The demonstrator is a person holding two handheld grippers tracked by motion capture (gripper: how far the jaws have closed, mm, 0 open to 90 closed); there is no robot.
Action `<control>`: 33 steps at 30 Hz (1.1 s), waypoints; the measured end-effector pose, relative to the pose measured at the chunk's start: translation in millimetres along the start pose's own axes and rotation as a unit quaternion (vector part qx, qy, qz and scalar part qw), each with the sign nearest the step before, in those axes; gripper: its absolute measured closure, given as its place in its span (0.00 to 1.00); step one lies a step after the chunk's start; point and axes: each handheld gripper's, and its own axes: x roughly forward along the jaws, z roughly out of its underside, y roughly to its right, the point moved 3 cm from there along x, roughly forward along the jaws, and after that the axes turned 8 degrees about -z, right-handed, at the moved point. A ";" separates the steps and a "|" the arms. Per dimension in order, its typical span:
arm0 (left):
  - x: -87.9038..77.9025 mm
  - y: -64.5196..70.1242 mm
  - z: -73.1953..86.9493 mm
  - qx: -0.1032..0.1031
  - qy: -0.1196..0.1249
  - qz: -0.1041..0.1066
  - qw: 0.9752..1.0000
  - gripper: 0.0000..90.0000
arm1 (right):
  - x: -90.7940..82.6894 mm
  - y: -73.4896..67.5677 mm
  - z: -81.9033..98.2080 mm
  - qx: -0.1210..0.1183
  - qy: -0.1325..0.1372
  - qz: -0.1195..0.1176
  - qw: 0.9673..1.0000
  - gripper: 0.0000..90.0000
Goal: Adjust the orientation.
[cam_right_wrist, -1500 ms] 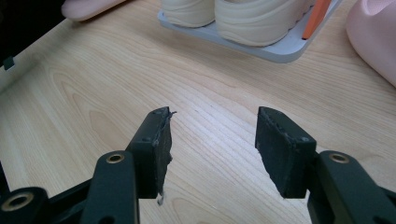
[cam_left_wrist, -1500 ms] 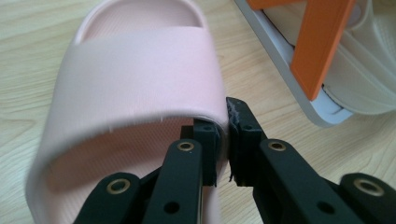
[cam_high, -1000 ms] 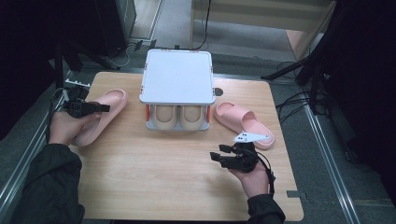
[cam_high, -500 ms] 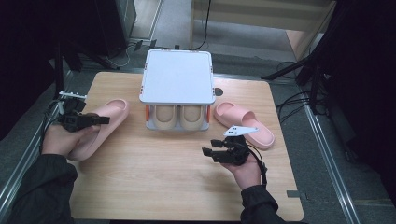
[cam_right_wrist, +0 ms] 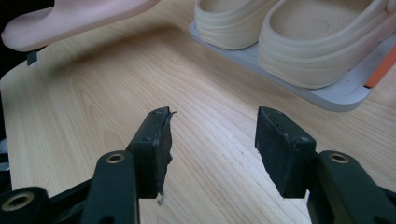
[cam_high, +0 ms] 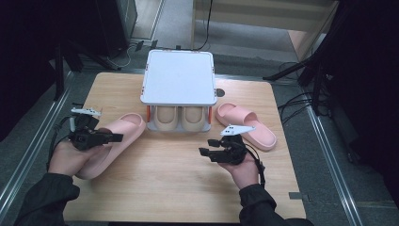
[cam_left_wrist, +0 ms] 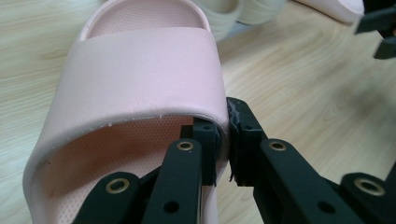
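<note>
Pink slipper (cam_high: 110, 143) sits at the table's (cam_high: 179, 188) left side, its strap edge clamped in my left gripper (cam_left_wrist: 223, 140). I hold my right gripper (cam_right_wrist: 212, 149) spread, grasping nothing, over bare wood near the shoe rack (cam_high: 179, 82).

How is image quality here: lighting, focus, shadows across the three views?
High view: table evenly lit, surroundings fall to black, slightly soft overall. Left gripper view: the jaws and the pink slipper's strap are sharp, while the beige shoes behind blur out. Right gripper view: jaws and wood grain crisp, the lifted pink slipper casts a soft shadow on the table; no glare.
</note>
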 end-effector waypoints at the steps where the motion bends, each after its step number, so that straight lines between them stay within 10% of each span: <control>1: 1.3 3.6 0.5 0.000 0.000 0.002 1.000 0.92 | 1.0 -0.2 -0.1 -0.003 0.000 -0.001 1.000 0.52; 21: 57.1 88.9 13.2 0.080 -0.029 0.066 0.994 0.91 | 5.6 -2.8 1.5 -0.004 -0.012 0.001 1.000 0.52; 33: 86.3 103.8 22.0 0.111 -0.057 0.083 0.989 0.87 | 11.9 -7.0 3.9 -0.012 -0.020 -0.006 1.000 0.57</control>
